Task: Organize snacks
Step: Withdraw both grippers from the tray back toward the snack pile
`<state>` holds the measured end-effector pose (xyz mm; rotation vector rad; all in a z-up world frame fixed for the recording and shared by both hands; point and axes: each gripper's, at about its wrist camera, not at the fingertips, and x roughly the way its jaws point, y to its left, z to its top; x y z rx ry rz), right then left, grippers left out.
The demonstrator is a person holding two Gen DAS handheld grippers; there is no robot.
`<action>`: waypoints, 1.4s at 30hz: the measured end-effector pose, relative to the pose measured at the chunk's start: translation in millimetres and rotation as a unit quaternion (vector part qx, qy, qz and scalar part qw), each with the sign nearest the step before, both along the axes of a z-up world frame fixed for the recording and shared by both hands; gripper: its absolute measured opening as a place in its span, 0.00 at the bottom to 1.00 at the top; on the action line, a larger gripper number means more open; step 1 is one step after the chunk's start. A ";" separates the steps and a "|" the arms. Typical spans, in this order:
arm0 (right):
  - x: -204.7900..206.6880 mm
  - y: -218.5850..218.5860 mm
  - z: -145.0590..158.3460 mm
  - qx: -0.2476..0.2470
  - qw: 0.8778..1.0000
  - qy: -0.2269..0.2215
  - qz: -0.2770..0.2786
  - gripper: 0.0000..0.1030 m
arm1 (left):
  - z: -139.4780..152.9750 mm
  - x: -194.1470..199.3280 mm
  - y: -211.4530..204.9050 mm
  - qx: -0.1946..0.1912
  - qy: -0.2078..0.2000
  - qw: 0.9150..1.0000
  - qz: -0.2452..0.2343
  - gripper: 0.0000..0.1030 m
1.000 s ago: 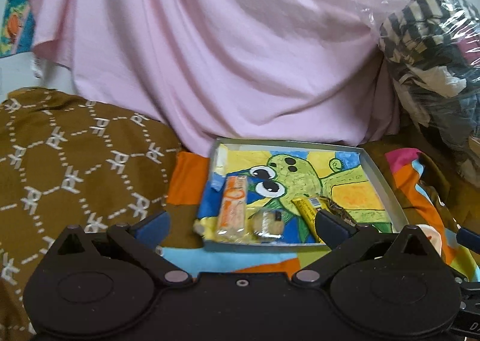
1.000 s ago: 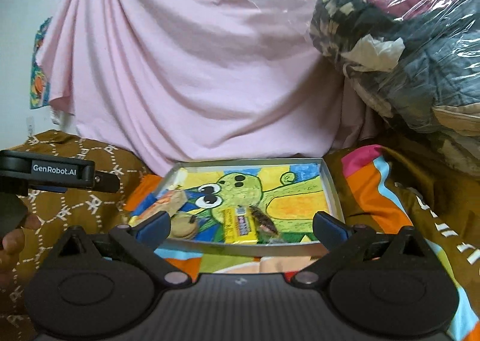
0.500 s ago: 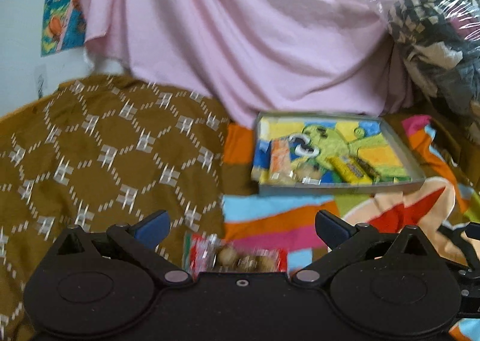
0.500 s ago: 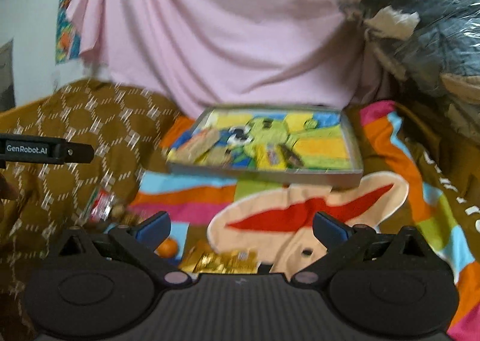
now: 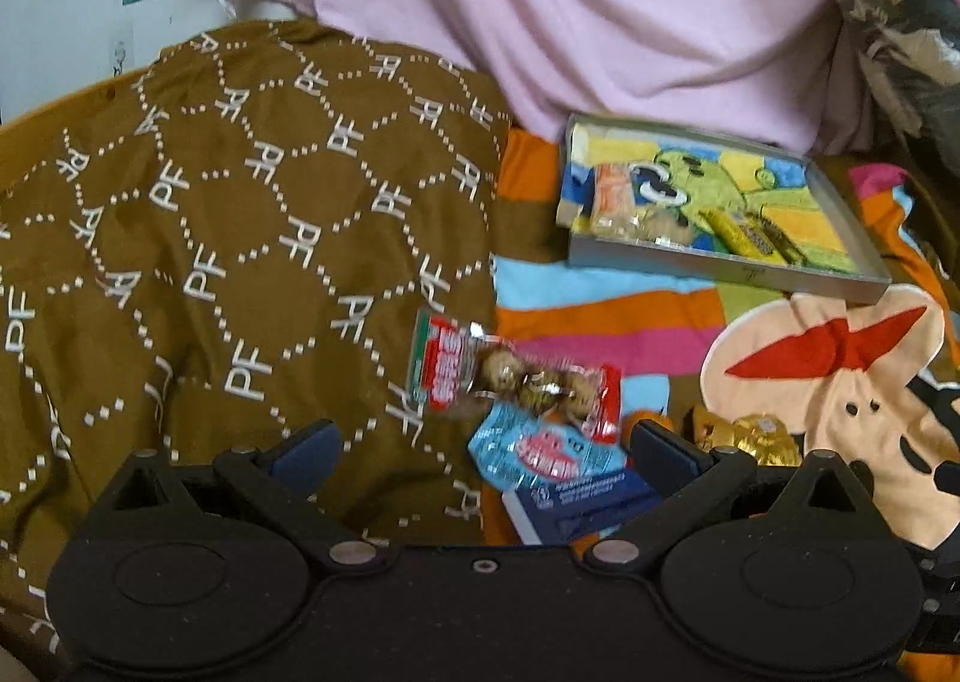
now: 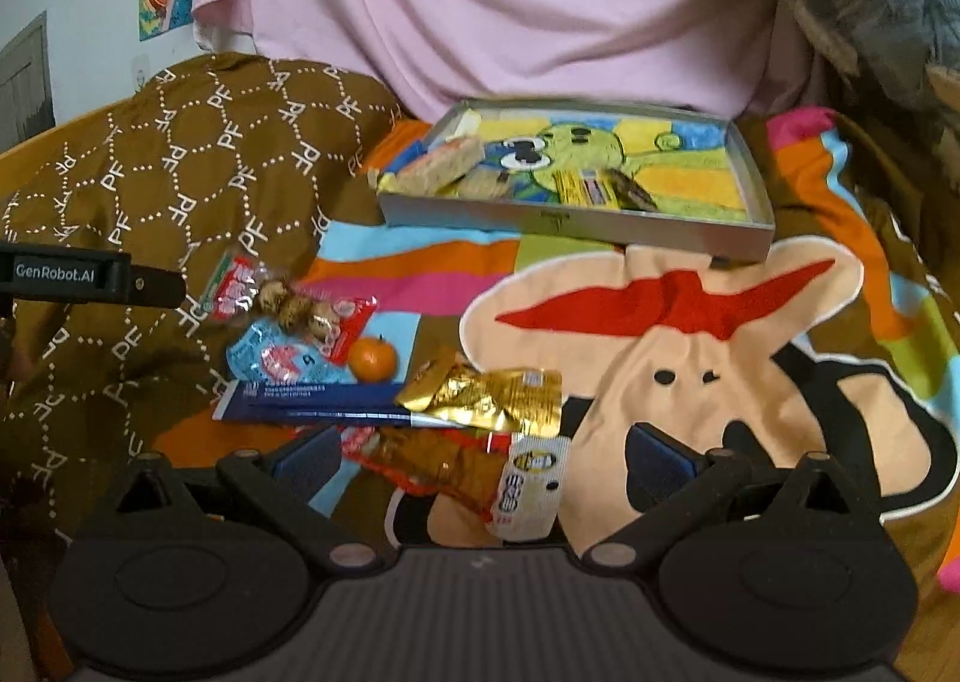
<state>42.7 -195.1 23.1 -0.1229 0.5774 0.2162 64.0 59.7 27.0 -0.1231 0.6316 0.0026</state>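
Right wrist view: both grippers [image 6: 480, 457] [image 5: 483, 451] gape empty; wrappers [image 6: 480, 400] overlap near the tray [image 6: 576, 229], so one pinch could drag two.

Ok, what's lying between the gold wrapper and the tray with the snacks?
Only the bare blanket with its cartoon face, seen from the right wrist view: no snack between the gold wrapper and the tray.
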 end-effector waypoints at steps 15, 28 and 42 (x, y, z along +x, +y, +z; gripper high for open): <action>7.9 -2.6 -15.6 -0.001 0.999 0.034 -0.018 1.00 | -29.4 3.6 -8.5 0.005 0.063 0.997 -0.041 0.99; 19.0 0.3 -22.6 -0.003 0.998 0.053 -0.024 1.00 | -35.3 16.6 -10.9 0.004 0.075 0.995 -0.066 0.99; 53.1 -11.1 -36.5 0.006 0.995 0.082 0.058 1.00 | -53.5 65.9 -11.4 -0.005 0.121 0.979 -0.165 0.99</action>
